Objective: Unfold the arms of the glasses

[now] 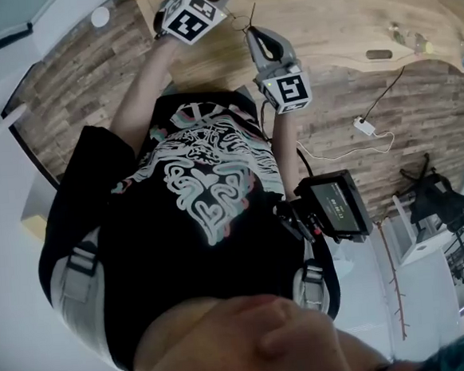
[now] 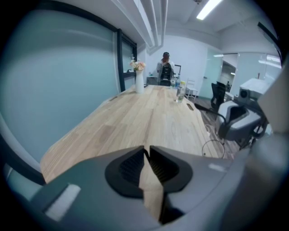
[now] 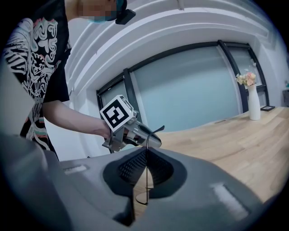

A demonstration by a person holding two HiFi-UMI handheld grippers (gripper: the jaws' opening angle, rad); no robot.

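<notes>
The glasses (image 1: 246, 21) are thin dark wire, held up over the near end of the wooden table (image 1: 338, 12). My right gripper (image 3: 146, 155) is shut on the wire. One arm of the glasses (image 3: 147, 140) rises straight out of the pads, and a lens ring (image 3: 142, 197) shows below them. In the left gripper view the lens ring (image 2: 212, 147) hangs under the right gripper (image 2: 235, 121). My left gripper (image 2: 147, 151) has its pads together with nothing seen between them. In the right gripper view the left gripper (image 3: 135, 133) sits just behind the arm's bent tip; I cannot tell whether they touch.
A white vase of flowers (image 2: 139, 80) and some bottles (image 2: 179, 92) stand far down the table, with a person (image 2: 165, 71) beyond them. A small screen (image 1: 338, 206) hangs at my waist. A cable with an adapter (image 1: 363, 126) lies on the floor, and there are chairs (image 1: 433, 197) to the right.
</notes>
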